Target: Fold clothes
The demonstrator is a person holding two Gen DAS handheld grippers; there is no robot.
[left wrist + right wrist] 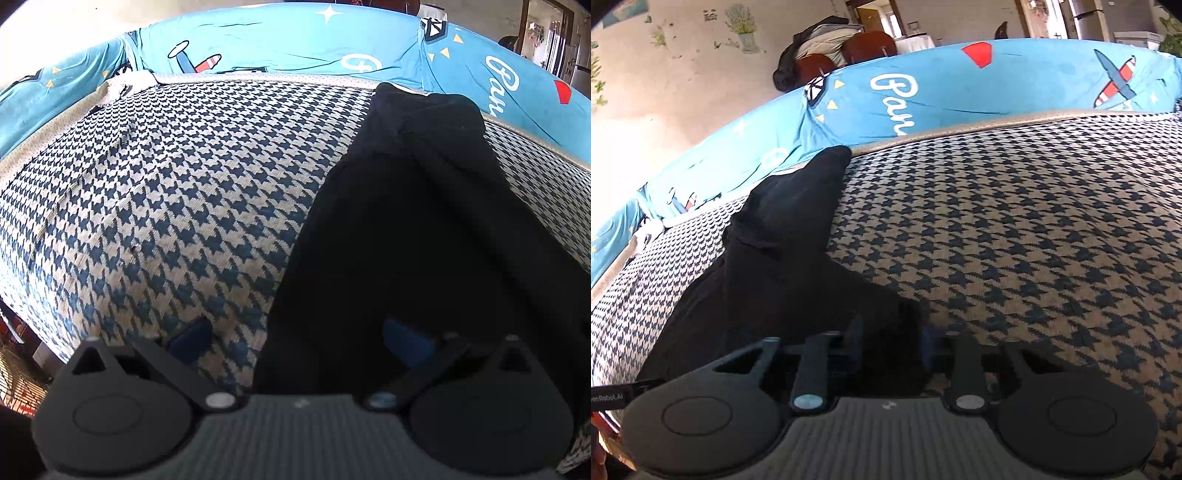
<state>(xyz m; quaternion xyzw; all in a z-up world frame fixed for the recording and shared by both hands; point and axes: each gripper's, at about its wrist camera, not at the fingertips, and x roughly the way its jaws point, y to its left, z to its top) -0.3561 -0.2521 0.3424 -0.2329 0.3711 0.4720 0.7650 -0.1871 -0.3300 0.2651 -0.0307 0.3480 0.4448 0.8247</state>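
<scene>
A black garment (406,221) lies stretched out on the houndstooth cover (166,184), running from the near edge toward the far rim. My left gripper (299,339) is open low over the garment's left edge: its right blue pad (406,343) is above the black cloth, its left pad (192,336) above the bare cover. In the right wrist view the black garment (775,266) stretches away to the upper left. My right gripper (894,336) has its fingers drawn close together, with a bunched near corner of the black cloth pinched between them.
The houndstooth cover (1034,221) spreads wide to the right of the garment. A bright blue sheet with plane prints (960,92) borders its far side. Beyond it stand brown chairs draped with a dark coat (827,48) against a wall.
</scene>
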